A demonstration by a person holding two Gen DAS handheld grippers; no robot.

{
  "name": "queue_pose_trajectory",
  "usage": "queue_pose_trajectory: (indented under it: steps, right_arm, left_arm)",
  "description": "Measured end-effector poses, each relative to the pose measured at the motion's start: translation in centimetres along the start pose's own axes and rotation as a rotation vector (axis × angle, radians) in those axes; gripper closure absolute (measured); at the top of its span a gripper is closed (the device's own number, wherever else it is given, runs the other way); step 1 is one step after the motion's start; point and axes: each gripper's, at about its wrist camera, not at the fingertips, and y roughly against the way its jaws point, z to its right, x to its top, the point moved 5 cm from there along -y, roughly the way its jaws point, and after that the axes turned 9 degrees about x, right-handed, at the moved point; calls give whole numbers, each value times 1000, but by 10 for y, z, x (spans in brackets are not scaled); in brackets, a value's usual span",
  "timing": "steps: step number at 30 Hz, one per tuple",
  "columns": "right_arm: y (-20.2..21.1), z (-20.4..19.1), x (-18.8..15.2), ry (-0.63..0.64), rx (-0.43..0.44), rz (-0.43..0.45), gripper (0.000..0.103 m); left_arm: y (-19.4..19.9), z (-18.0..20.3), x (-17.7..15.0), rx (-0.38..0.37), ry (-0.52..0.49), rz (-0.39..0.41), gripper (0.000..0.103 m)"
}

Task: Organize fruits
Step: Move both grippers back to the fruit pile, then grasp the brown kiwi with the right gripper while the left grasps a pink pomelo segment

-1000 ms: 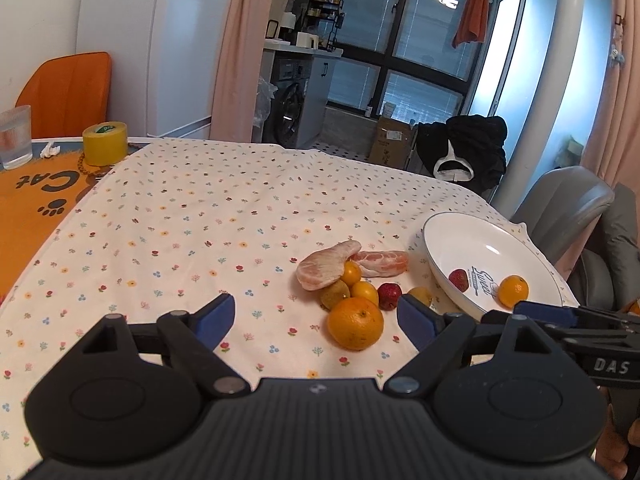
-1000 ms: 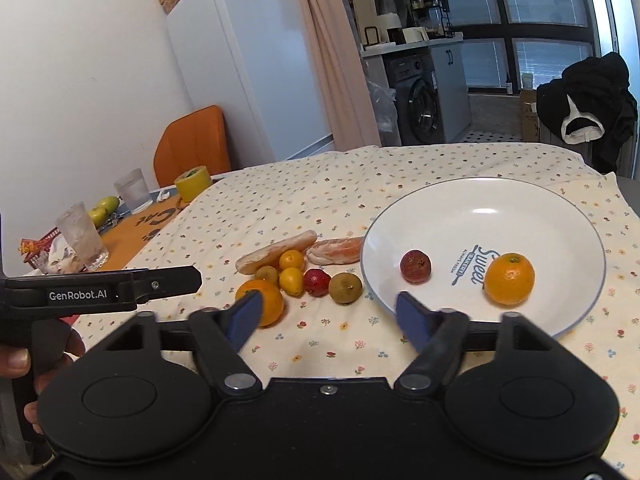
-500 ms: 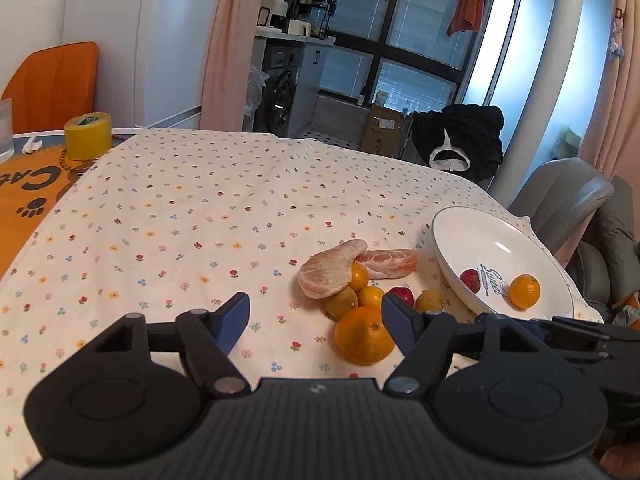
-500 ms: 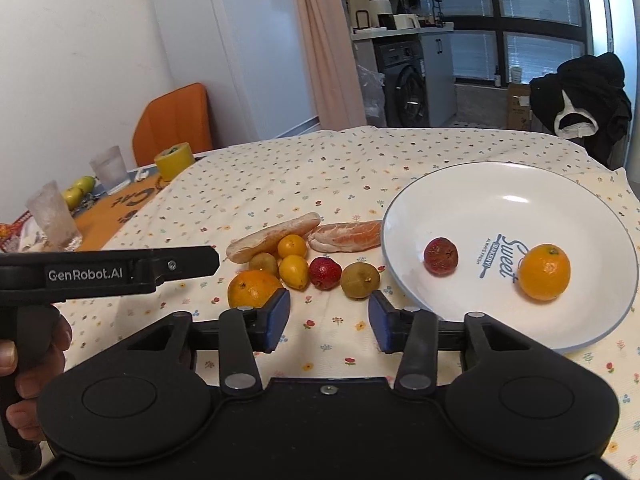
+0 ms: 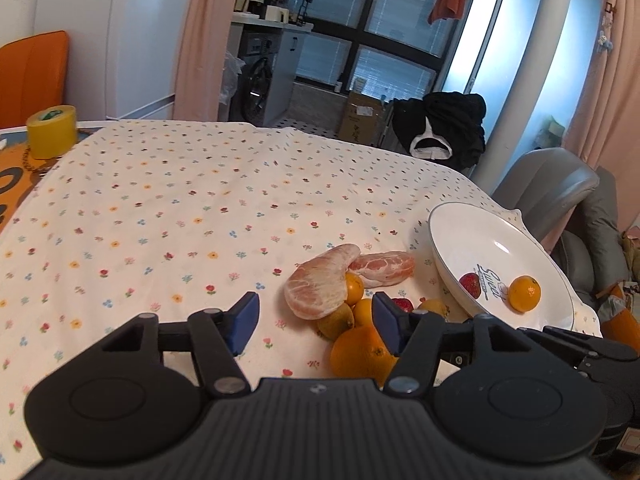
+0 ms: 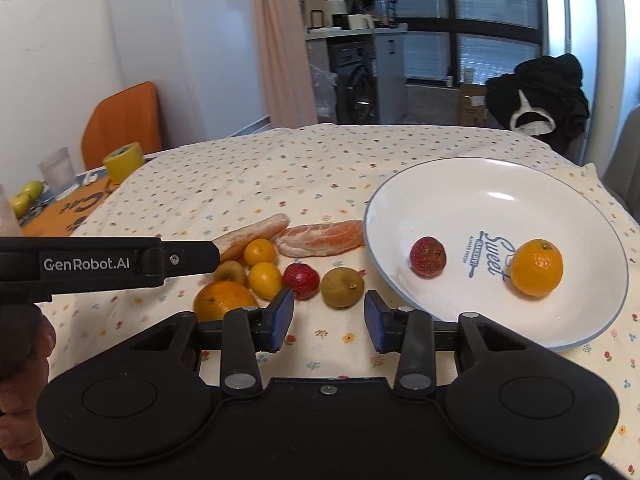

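Two hand-held grippers hover over a table covered by a floral tablecloth (image 5: pixel 192 216). The left gripper (image 5: pixel 314 322) has its blue pads spread apart, with nothing between them; in its own view the pads frame the near side of a fruit cluster. The right gripper (image 6: pixel 326 320) is likewise parted and empty, low above the cloth just in front of a brownish-green fruit (image 6: pixel 343 287). The cluster lies on the cloth beside a white plate (image 6: pixel 460 200): a large orange (image 6: pixel 224 305), two small yellow-orange fruits (image 6: pixel 262 268), a red fruit (image 6: pixel 301 280), a greenish fruit (image 6: pixel 229 273) partly hidden behind the left gripper's body, and two peeled citrus segments (image 5: pixel 320 286), one of which reaches the plate's rim in the right wrist view. Inside the plate rest a dark red fruit (image 6: pixel 427 257) and a small orange (image 6: pixel 537 267), apart from each other, on either side of blue lettering. A yellow tape roll (image 5: pixel 52 131) stands at the far left edge, off the cloth.
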Motion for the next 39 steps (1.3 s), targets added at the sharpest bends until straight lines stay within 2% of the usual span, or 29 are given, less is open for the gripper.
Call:
queue_pose_trajectory:
  steps: [10, 11, 15, 17, 20, 21, 22, 39]
  right_arm:
    - [-18, 2, 4, 5, -52, -26, 68]
    - [-18, 2, 5, 8, -59, -25, 71]
    - [-24, -2, 7, 46, -62, -30, 72]
    - [-26, -3, 8, 58, -65, -29, 77]
    - [-26, -1, 9, 63, -54, -23, 78]
    - [-26, -1, 9, 65, -50, -22, 78]
    - [-26, -1, 9, 63, -45, -22, 79]
    - [3, -3, 5, 59, 28, 8, 79]
  left_arm:
    - [-22, 0, 4, -42, 2, -29, 46]
    - [-23, 1, 5, -44, 3, -30, 46]
    - [-31, 2, 6, -46, 4, -42, 46]
    - [-35, 2, 5, -48, 8, -49, 46]
    - [-39, 2, 5, -50, 12, -53, 57]
    - [-39, 1, 5, -43, 17, -55, 63]
    - [-40, 0, 5, -41, 18, -57, 64]
    - [0, -12, -9, 19, 33, -31, 65]
